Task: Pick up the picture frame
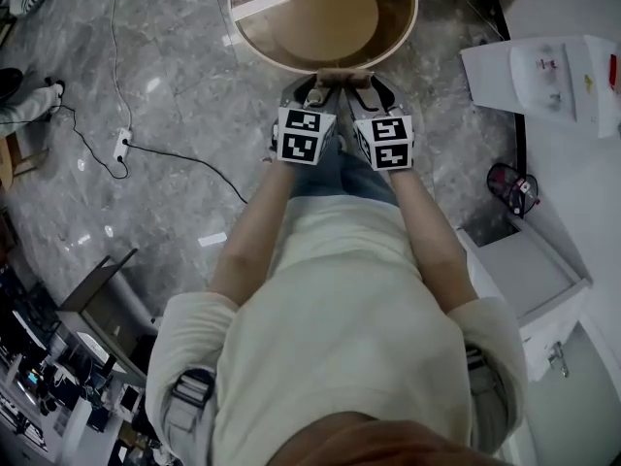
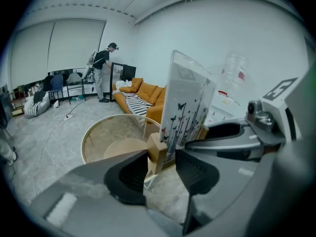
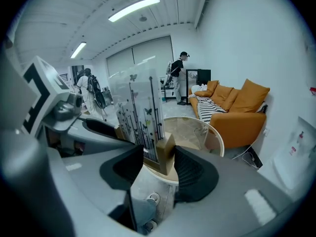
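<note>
The picture frame [image 1: 340,74], a clear panel printed with butterflies and stems on a wooden base, hangs above the floor near the edge of the round glass table [image 1: 412,17]. From the head view it shows edge-on between both grippers. My left gripper [image 1: 315,87] grips the wooden base block [image 2: 157,152] at one end, jaws shut on it. My right gripper [image 1: 365,87] clamps the other end of the base [image 3: 165,154]. The panel rises upright ahead of the jaws in the left gripper view [image 2: 190,102] and in the right gripper view [image 3: 138,107].
A power strip [image 1: 121,146] with cables lies on the marble floor to the left. White counters [image 1: 572,192] run along the right. An orange sofa [image 3: 237,107] stands beyond the table, and a person [image 2: 103,68] stands farther back. Cluttered shelving [image 1: 58,377] fills the lower left.
</note>
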The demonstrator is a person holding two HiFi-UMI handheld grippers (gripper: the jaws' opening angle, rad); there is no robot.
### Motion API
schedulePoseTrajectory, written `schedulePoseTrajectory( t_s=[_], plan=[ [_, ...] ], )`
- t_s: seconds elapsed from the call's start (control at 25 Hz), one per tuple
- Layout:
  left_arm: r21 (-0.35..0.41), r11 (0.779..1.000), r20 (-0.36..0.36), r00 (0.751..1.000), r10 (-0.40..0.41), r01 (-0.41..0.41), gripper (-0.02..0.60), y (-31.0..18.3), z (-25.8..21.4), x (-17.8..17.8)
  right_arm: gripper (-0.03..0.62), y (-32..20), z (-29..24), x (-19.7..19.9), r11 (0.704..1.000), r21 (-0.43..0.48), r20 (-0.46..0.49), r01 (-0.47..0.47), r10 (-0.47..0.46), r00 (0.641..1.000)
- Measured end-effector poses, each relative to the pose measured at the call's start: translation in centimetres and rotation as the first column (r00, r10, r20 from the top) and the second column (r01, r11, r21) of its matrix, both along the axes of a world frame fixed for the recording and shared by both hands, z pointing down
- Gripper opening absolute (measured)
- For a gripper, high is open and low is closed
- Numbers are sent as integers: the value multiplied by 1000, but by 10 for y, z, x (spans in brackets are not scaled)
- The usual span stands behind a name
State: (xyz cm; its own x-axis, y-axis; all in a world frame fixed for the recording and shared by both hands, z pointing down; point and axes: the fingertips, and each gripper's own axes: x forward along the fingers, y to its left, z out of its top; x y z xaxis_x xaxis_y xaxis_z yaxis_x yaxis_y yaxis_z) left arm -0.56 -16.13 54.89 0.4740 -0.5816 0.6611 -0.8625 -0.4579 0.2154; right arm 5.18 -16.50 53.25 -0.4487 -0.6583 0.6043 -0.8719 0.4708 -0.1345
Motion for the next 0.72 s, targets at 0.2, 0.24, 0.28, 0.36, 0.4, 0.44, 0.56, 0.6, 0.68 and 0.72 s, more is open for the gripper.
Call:
schedulePoseTrajectory(
  t_s=[0.2, 0.24, 0.28, 0.36, 0.4, 0.44, 0.56, 0.6, 0.68, 0.72],
  plan=[
    [44, 999, 0, 1000, -10, 10, 176, 9, -36, -3, 196, 10, -35, -3, 999, 40, 6, 26, -26, 1000],
    [45, 999, -3, 1000, -15, 15, 176, 13, -44, -3, 196, 13, -41, -3, 998, 45, 5, 34, -34, 999],
    [47, 999, -5, 1000, -19, 20, 176, 16, -51, -3, 196, 16, -47, -4, 998, 49, 3, 41, -41, 999],
    [53, 998, -7, 1000, -29, 30, 176, 22, -62, -4, 196, 22, -57, -5, 997, 53, 2, 51, -51, 999],
    [58, 998, -9, 999, -35, 36, 176, 24, -67, -4, 196, 24, -62, -5, 997, 57, 3, 55, -55, 998],
    [63, 997, -10, 999, -41, 41, 176, 26, -72, -5, 196, 25, -67, -6, 996, 63, 4, 59, -59, 998],
    [82, 995, -7, 999, -51, 52, 176, 32, -87, -9, 195, 31, -82, -10, 994, 83, 3, 72, -72, 997],
    [87, 995, -6, 998, -55, 55, 176, 34, -91, -10, 195, 33, -87, -11, 993, 89, 3, 76, -77, 997],
    [92, 994, -5, 998, -59, 59, 176, 39, -98, -13, 195, 38, -94, -14, 991, 100, 6, 86, -87, 996],
    [96, 994, -3, 998, -59, 59, 176, 41, -101, -15, 195, 39, -97, -16, 990, 107, 9, 91, -93, 996]
  ],
)
